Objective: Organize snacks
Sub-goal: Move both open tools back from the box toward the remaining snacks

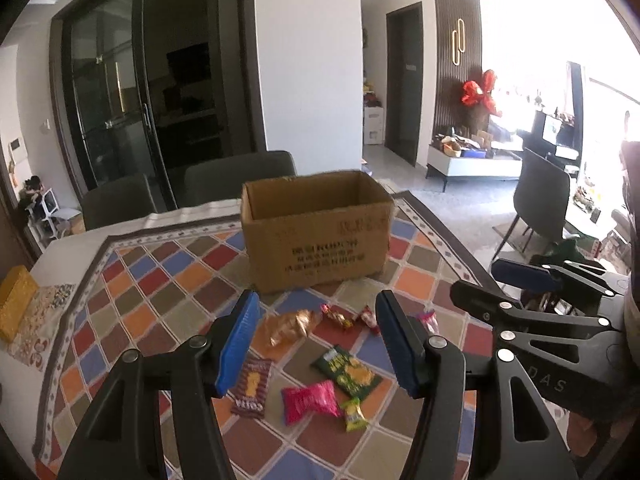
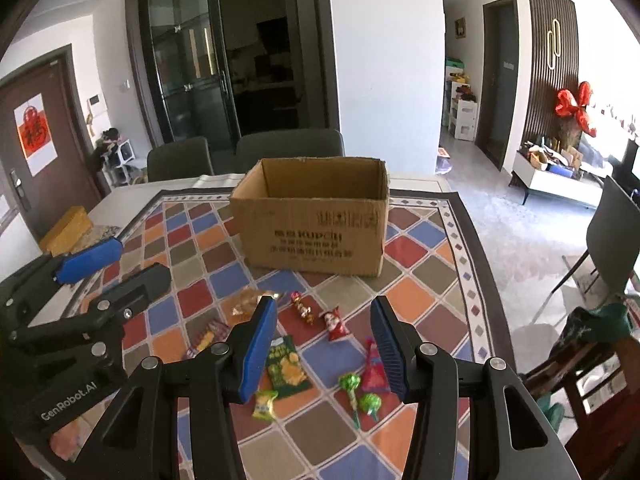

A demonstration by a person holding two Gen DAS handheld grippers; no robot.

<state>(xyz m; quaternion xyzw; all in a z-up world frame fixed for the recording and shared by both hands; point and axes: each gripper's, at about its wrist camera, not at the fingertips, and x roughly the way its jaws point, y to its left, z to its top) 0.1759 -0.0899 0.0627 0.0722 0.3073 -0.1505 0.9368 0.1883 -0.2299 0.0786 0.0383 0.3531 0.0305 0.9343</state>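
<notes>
Nine or so small snacks lie loose on the patterned tablecloth [image 1: 168, 280], all in the lower middle of both views, in front of the open cardboard box [image 1: 316, 240], which looks empty from here.

Left to right in my left view:
- Yellow box [image 1: 16, 304], far left edge, well apart from the rest.
- My left gripper [image 1: 316, 344], blades apart, nothing between them, hanging above the table.
- Maroon packet [image 1: 252, 388], just beside the left blade.
- Crumpled gold wrapper [image 1: 292, 326].
- Pink packet [image 1: 310, 400], long axis roughly across the frame.
- Two red candies [image 1: 348, 318], nearest the box.
- Green chip packet [image 1: 347, 372], long axis slanting down to the right.
- Small yellow-green sweet [image 1: 354, 414].

In my right view:
- My right gripper [image 2: 324, 346], blades apart, empty.
- Pink-red cone sweet [image 2: 374, 368], against the right blade in the picture.
- Two green lollipops [image 2: 360, 394], lower middle.

Judgement: nothing packed yet. Every snack lies ahead of and below the tongs, with the box beyond. The maroon, gold and pink packets sit nearer my left hand; the lollipops and cone nearer my right.
</notes>
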